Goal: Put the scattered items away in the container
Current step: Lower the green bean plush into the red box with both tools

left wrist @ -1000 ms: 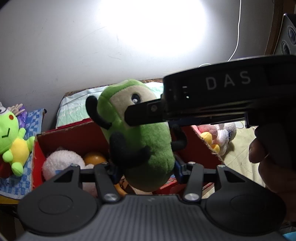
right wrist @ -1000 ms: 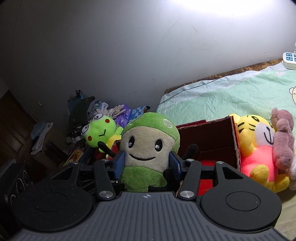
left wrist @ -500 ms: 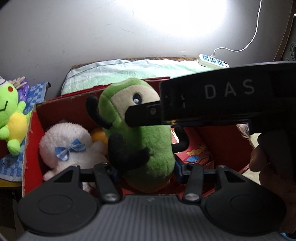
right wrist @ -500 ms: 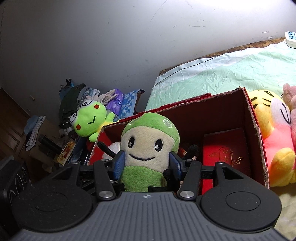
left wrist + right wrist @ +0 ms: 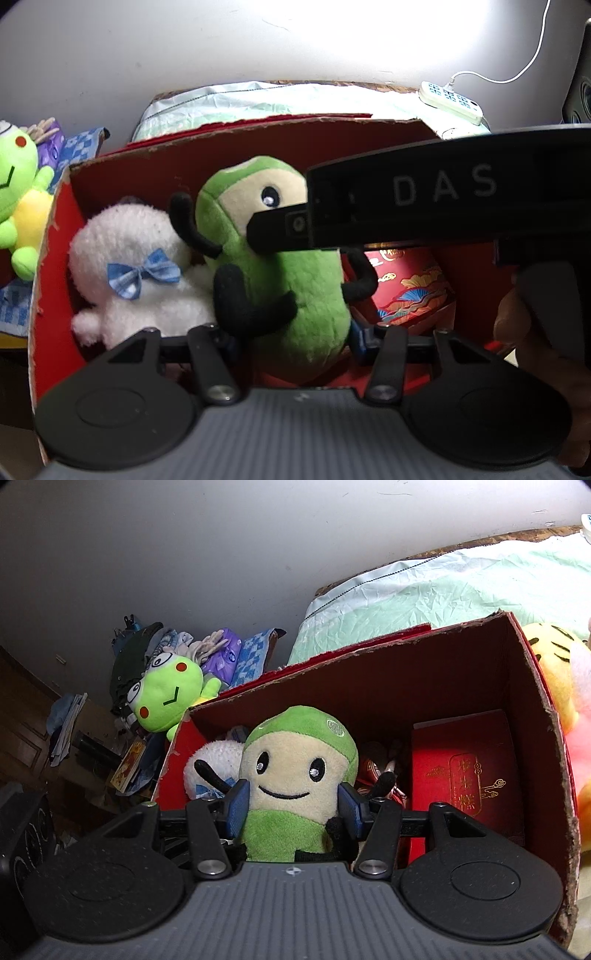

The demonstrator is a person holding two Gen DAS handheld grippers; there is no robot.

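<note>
Ahead of both sets of jaws, filling most of each view: a red cardboard box [image 5: 535, 709], open at the top, standing on a bed with a pale green sheet [image 5: 443, 587]. Beyond the box, against the grey wall: a heap of clothes and cloths [image 5: 147, 653].

Inside the box, to the right of the right gripper's jaws: a flat red gift box [image 5: 465, 771] with gold lettering. To the left of the left gripper's jaws, also inside the box: a white fluffy plush with a blue bow [image 5: 140, 273].

Outside the box, beyond its right wall as seen from the right wrist: a yellow and pink tiger plush [image 5: 561, 679]. Outside the left wall: a bright green frog plush [image 5: 166, 694].

Between the jaws of both grippers, held upright over the box interior: a green and cream plush with black limbs [image 5: 295, 775].

Right gripper [image 5: 291, 806]: jaws part-way apart, blue pads pressed against either side of the plush's face. Left gripper [image 5: 295, 338]: jaws closed on the plush's lower green body, opening at this moment, with the body between them.

Smallest, far beyond the left jaws on the bed: a white power strip [image 5: 450, 96] with its cable.
</note>
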